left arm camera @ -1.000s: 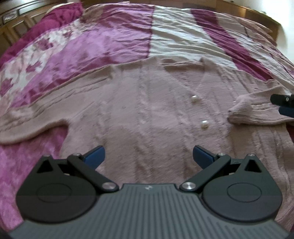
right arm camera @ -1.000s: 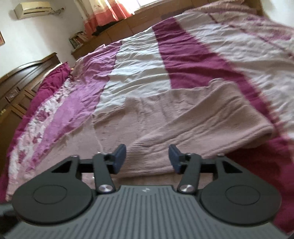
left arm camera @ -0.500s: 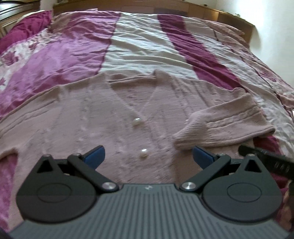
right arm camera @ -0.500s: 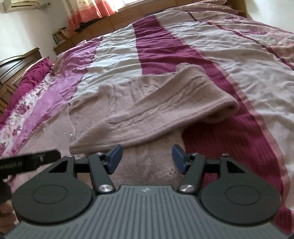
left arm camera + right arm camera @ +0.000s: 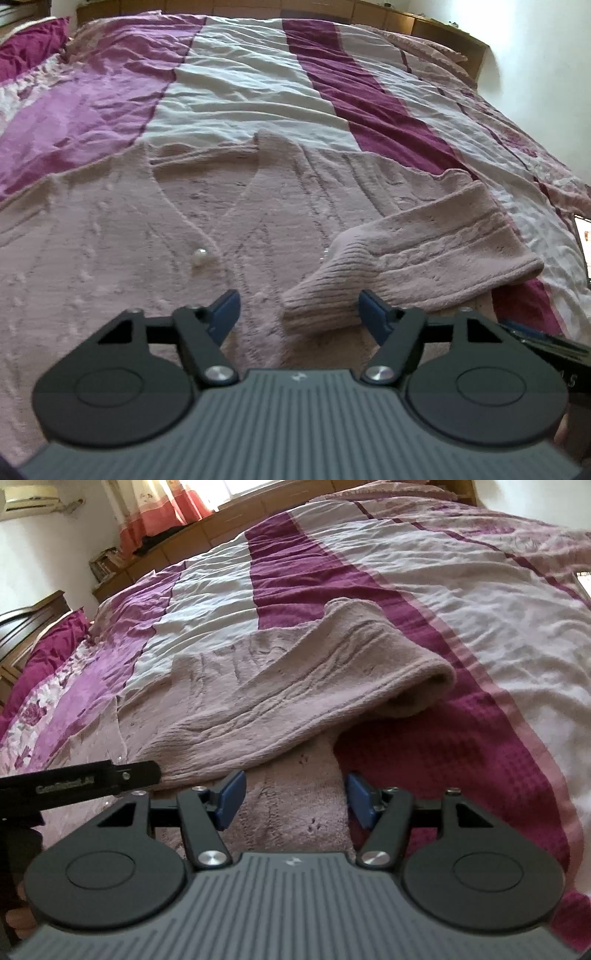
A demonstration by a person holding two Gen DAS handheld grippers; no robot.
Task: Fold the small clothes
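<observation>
**Sleeve cuff between left jaws; right gripper at cardigan's side edge**

The bedspread (image 5: 258,85), striped in purple, white and maroon, covers the whole field. All positions below are given relative to the pink knitted cardigan (image 5: 110,229), which lies flat and face up on it, neckline toward the far end of the bed.

The cardigan's right-hand sleeve (image 5: 436,236) is folded across the body. Its long axis runs from the fold at the outer edge slantwise down toward the garment's middle, ending in the ribbed cuff (image 5: 317,306). A pearl button (image 5: 200,255) sits on the front placket, just left of the cuff.

The left gripper (image 5: 297,314) is the nearer tool to the cuff. It points steeply down over the cardigan's lower front, and its jaws are closing with the cuff end lying between them; the pads do not appear to press the knit yet. Judgement: the coming move turns on this alignment, the cuff lying straight ahead of the fingers.

The right gripper (image 5: 293,799) is angled down at the cardigan's side edge, below the sleeve fold. Its jaws stand parted, astride the edge of the knit, with no visible pinch.
</observation>
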